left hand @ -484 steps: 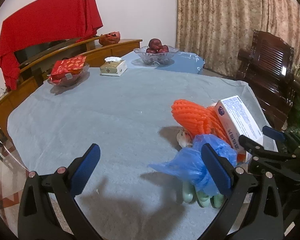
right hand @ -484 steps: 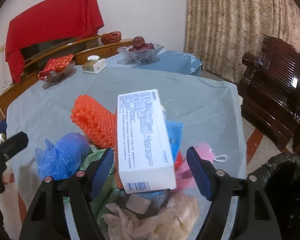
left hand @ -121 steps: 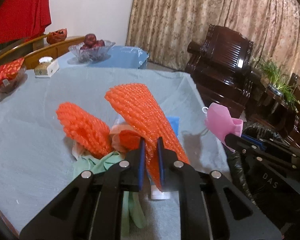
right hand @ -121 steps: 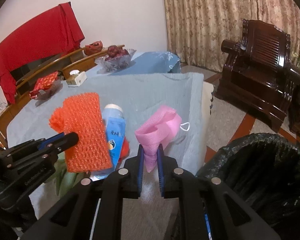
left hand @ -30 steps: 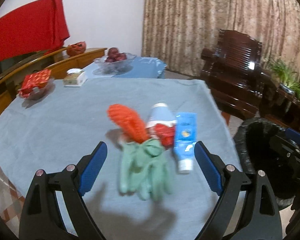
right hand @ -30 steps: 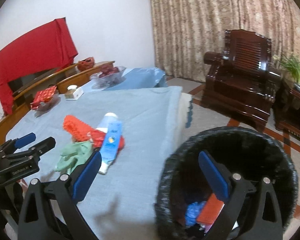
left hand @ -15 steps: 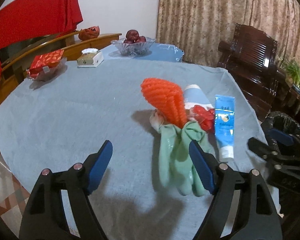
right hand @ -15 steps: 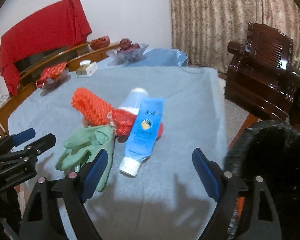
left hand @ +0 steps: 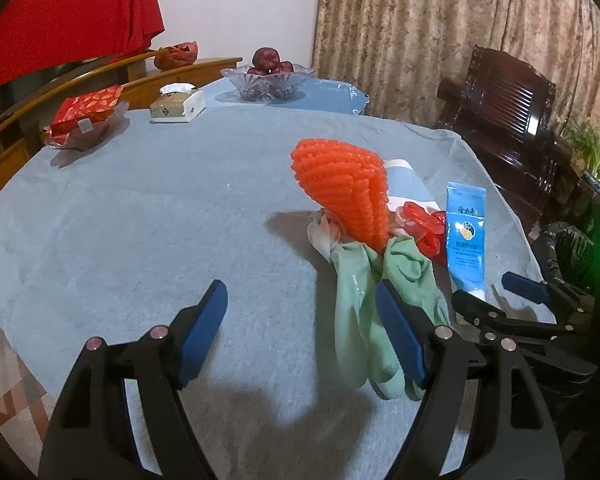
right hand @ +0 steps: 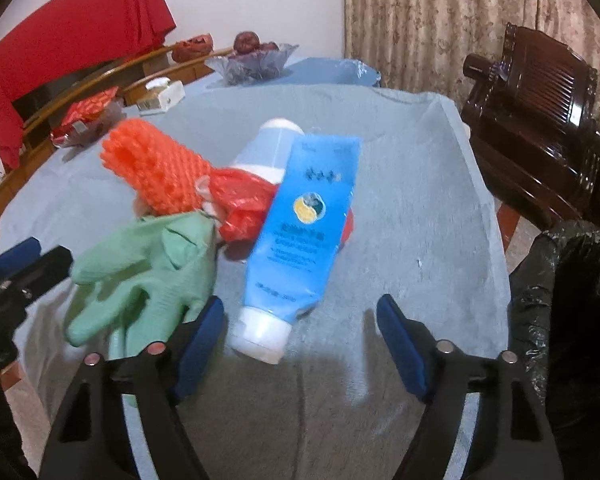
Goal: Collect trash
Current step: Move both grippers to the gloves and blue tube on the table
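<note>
A pile of trash lies on the grey-blue tablecloth: an orange foam net, green gloves, a red plastic scrap, a blue tube and a pale blue bottle. My left gripper is open and empty, just left of the gloves. My right gripper is open and empty, with the blue tube's white cap between its fingers. The gloves, net and red scrap lie to its left. The black-lined bin stands at the right, off the table.
At the far side of the table stand a glass fruit bowl, a tissue box and a dish with red packets. A dark wooden armchair stands to the right. The table edge runs close to the bin.
Both grippers have moved closer to the pile. The right one has dropped low over the blue tube's cap. The left one has neared the green gloves.
</note>
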